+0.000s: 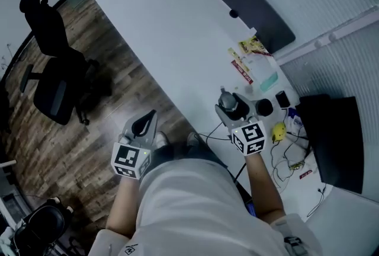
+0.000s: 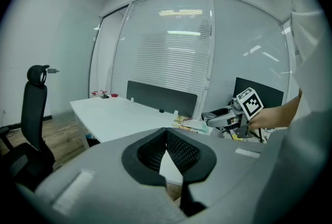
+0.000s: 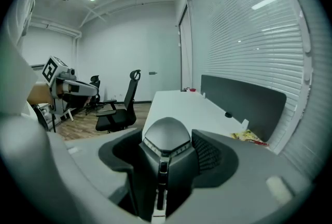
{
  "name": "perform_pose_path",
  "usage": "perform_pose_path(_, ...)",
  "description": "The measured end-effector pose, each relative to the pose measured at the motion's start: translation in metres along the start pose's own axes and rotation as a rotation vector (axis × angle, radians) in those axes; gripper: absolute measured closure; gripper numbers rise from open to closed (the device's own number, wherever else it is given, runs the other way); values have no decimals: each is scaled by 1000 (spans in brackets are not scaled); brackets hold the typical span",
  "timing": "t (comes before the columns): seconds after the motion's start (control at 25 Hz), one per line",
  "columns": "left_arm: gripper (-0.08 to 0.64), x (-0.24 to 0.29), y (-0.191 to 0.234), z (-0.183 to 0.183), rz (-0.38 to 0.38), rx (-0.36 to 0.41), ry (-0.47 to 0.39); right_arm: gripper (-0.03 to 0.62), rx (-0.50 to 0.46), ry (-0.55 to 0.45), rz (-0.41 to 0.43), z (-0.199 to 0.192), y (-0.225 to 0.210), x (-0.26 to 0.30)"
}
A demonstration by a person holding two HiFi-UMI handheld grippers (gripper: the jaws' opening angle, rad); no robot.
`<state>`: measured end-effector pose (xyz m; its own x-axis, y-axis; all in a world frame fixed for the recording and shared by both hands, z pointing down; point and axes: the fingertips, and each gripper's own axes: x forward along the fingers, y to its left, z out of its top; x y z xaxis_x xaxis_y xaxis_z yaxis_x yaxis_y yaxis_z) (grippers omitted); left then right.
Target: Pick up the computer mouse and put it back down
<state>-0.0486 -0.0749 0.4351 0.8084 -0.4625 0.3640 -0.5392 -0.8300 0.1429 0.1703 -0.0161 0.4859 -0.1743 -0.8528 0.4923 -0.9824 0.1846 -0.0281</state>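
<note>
Gripping the mouse [image 3: 166, 137] by its flanks, the right claw [image 3: 167, 158] holds it clear of the counter [image 1: 177, 29]. The mouse's long axis runs along the jaws, wheel end toward the claw's camera and rounded back pointing away. Both pads are clenched on it.

The left claw [image 2: 166, 137] hangs off the counter's edge over the wood floor [image 1: 89, 101], tips together with nothing between them. It is the farther hand and appears to have no part in the job.

Setting the mouse down again looks to be what remains. That move turns on the drop: the counter lies below and ahead of the right claw, so the mouse, already level in the grip, would go straight down.

Just beyond the right claw, cables [image 1: 290, 157], a yellow item [image 1: 278, 130] and snack packets [image 1: 251, 46] crowd that end of the counter. Bare white surface stretches away to the left. An office chair [image 1: 50, 71] stands well apart on the floor.
</note>
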Motion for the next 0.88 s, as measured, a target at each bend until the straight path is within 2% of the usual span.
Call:
perform_pose_path(0.44, 551, 32, -17, 33, -169, 54, -47, 293, 4, -133, -109, 50, 11, -59)
perform_pose_path(0.88, 551, 47, -35, 45, -252, 85, -63, 293, -3, -199, -195, 60, 10, -100)
